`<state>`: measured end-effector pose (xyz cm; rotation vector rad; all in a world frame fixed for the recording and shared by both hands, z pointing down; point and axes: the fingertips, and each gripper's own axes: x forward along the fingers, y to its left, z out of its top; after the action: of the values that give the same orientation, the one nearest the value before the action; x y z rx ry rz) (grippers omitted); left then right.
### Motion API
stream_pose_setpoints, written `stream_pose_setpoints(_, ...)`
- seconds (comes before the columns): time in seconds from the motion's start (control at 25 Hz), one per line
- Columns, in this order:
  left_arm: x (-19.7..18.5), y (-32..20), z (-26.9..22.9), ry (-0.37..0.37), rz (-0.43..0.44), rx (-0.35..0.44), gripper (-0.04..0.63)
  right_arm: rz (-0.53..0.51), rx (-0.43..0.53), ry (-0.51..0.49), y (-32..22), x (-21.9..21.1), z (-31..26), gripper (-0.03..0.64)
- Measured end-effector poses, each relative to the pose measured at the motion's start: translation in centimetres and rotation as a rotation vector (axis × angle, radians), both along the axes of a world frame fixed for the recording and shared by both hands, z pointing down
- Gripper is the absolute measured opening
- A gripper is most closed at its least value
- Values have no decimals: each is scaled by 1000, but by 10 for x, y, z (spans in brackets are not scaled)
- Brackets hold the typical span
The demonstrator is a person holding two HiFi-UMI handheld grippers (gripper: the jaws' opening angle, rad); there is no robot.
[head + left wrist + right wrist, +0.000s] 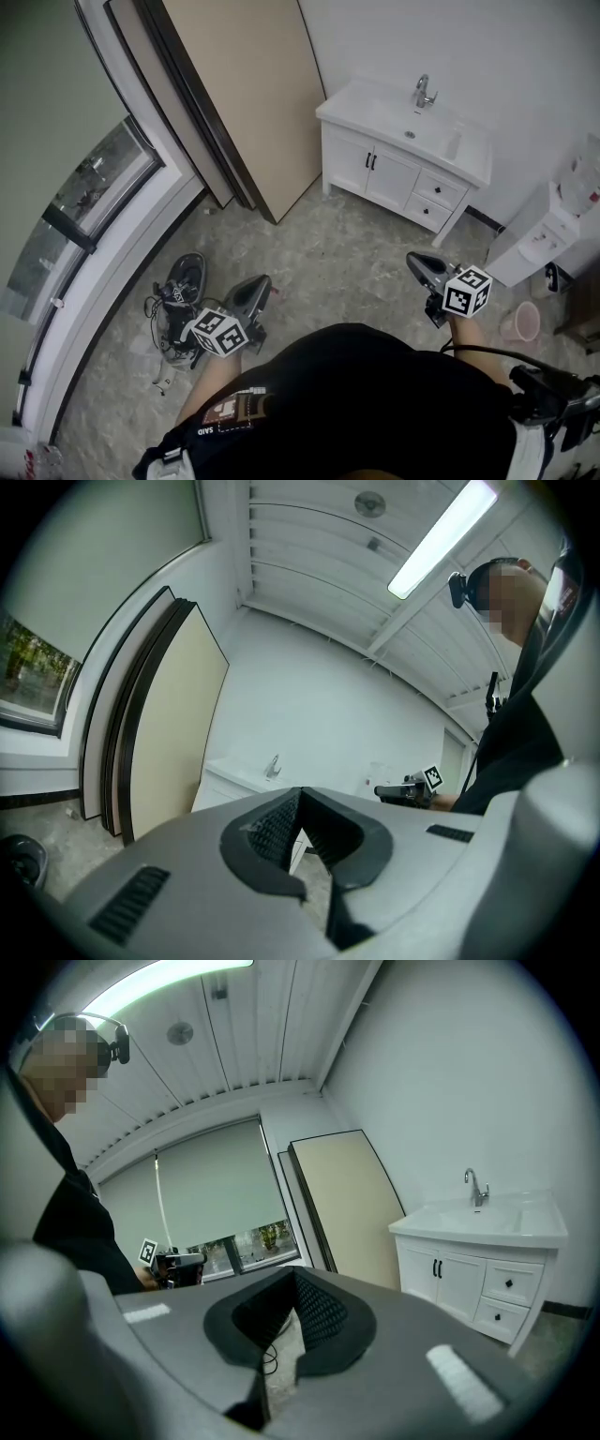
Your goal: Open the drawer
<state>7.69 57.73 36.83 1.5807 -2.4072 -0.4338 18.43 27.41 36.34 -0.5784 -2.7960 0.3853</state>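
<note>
A white vanity cabinet (pixel 375 169) with a sink and tap stands against the far wall. On its right side are two small drawers with dark knobs, the upper drawer (pixel 441 190) (pixel 511 1283) over the lower drawer (pixel 428 212) (pixel 502 1317); both are closed. My left gripper (pixel 263 282) (pixel 298 795) is held over the floor well short of the cabinet, shut with nothing in it. My right gripper (pixel 413 259) (pixel 295 1275) is also shut and empty, nearer the drawers but apart from them. The vanity (pixel 239 778) shows small and far off in the left gripper view.
A large beige board (pixel 244 94) leans against the wall left of the vanity. Dark shoes and cables (pixel 183 286) lie on the floor by the curved window (pixel 84 206). A white dispenser (pixel 553 230) and a pink bucket (pixel 521 322) stand at the right.
</note>
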Motion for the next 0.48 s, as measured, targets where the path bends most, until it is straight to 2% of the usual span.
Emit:
stream_pose_setpoints(0.2, -30, -3, 5, 8, -19, 2, 0, 8, -3, 7, -14, -34, 3, -2)
stream_pose_setpoints(0.48, -74, -45, 6, 4, -84, -1, 0, -70, -23, 7, -55, -98, 11, -2)
